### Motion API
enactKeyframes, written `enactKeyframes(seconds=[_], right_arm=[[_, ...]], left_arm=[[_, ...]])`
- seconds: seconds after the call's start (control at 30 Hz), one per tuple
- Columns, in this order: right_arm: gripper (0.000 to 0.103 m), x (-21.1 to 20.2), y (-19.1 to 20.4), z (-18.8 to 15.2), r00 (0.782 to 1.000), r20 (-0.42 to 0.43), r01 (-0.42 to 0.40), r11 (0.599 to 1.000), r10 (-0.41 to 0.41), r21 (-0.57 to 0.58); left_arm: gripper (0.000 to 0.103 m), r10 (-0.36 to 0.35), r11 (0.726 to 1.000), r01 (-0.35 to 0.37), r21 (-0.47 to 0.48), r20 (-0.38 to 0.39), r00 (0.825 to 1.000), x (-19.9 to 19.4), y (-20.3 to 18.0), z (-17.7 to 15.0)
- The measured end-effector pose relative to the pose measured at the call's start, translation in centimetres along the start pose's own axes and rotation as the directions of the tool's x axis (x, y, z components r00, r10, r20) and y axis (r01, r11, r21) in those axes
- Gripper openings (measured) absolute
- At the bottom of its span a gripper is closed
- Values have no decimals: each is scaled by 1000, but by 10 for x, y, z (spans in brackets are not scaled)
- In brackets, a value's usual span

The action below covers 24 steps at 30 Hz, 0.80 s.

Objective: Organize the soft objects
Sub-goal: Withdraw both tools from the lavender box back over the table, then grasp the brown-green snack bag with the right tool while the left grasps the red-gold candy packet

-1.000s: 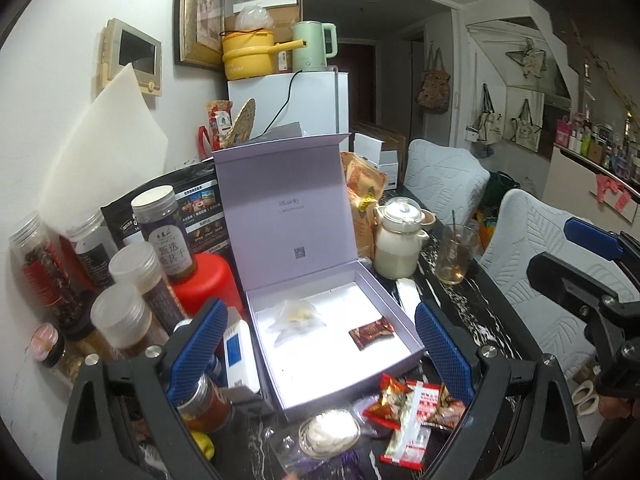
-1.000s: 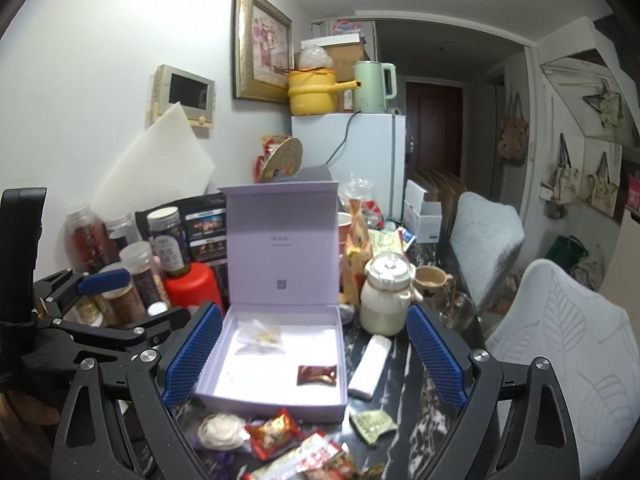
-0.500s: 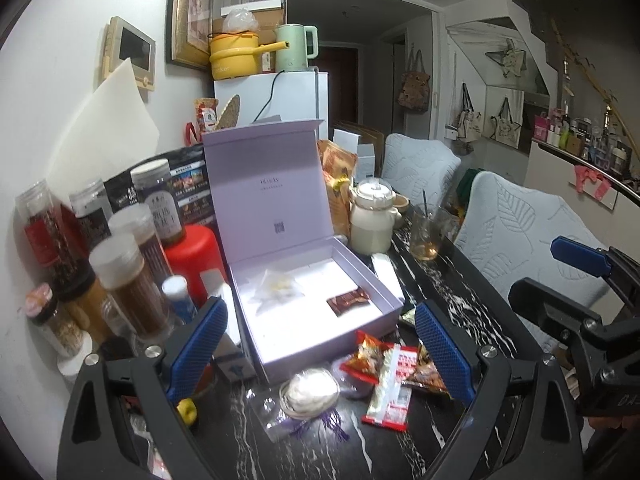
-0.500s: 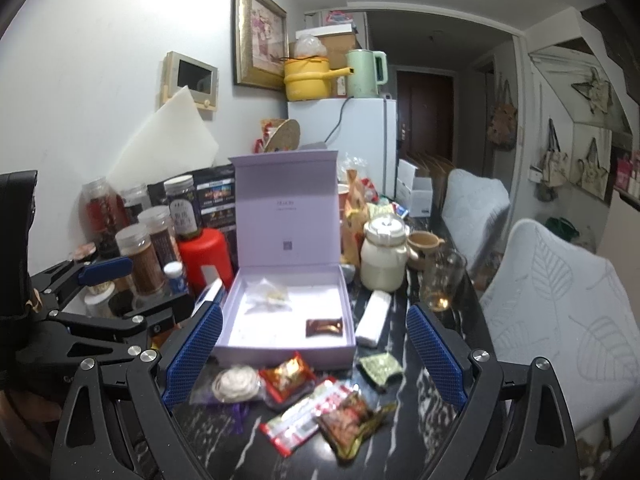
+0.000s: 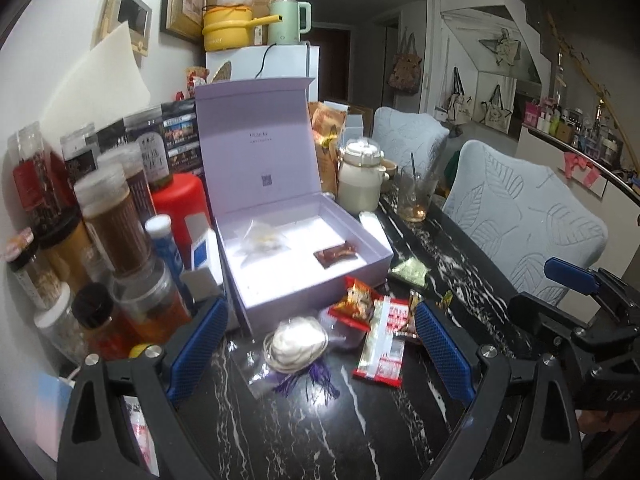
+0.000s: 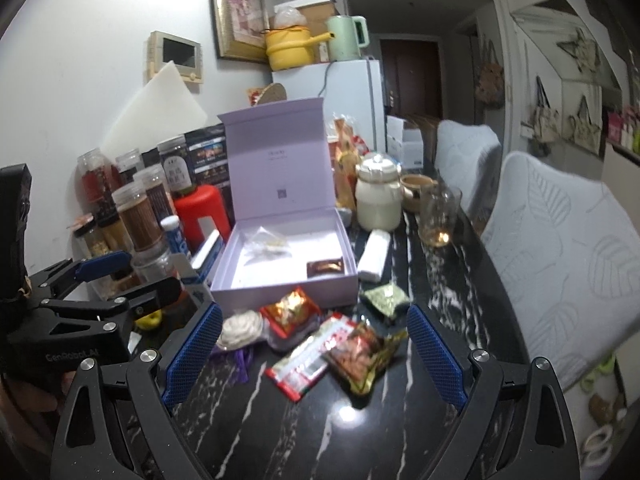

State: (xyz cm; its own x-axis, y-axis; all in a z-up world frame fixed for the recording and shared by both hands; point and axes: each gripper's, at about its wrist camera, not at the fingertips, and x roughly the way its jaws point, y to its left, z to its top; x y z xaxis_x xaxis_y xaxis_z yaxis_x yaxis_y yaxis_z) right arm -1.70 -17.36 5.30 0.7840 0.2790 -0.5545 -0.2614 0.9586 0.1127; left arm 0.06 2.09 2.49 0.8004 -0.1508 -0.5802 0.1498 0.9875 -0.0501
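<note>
Currently: both left gripper (image 5: 320, 344) and right gripper (image 6: 314, 354) fingers wide open, empty. Snack packets (image 6: 320, 344) piled on table (image 6: 360, 432) before lavender box (image 6: 288, 248). Risk: slippery wrappers slipping loose; nearby jars (image 5: 116, 216) toppling.

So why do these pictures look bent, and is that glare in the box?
Both views are fisheye, so walls and edges curve. In the left wrist view the box floor is blown out white by overhead light; in the right wrist view a lamp spot glints on the table, and the snacks look slightly blurred.
</note>
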Motion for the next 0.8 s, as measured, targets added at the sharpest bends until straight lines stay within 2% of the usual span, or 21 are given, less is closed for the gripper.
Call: enactKeyframes(seconds=[0.17, 0.33, 0.43, 0.53, 0.8], right_arm=[[95, 6, 1, -19, 1000, -19, 22, 1000, -22, 3], [95, 19, -2, -36, 998, -59, -14, 999, 17, 44], [95, 31, -5, -45, 996, -83, -21, 998, 26, 63], [95, 42, -7, -52, 995, -101, -15, 998, 21, 58], [95, 70, -14, -58, 989, -145, 0, 998, 8, 56]], left_arm=[[96, -36, 999, 36, -24, -32, 999, 9, 6, -16], [96, -63, 997, 59, -49, -76, 995, 25, 12, -33], [96, -60, 996, 54, -65, -102, 993, 37, 16, -43], [96, -14, 996, 5, -85, -109, 994, 45, 21, -53], [96, -47, 990, 24, -138, -171, 984, 71, 31, -68]])
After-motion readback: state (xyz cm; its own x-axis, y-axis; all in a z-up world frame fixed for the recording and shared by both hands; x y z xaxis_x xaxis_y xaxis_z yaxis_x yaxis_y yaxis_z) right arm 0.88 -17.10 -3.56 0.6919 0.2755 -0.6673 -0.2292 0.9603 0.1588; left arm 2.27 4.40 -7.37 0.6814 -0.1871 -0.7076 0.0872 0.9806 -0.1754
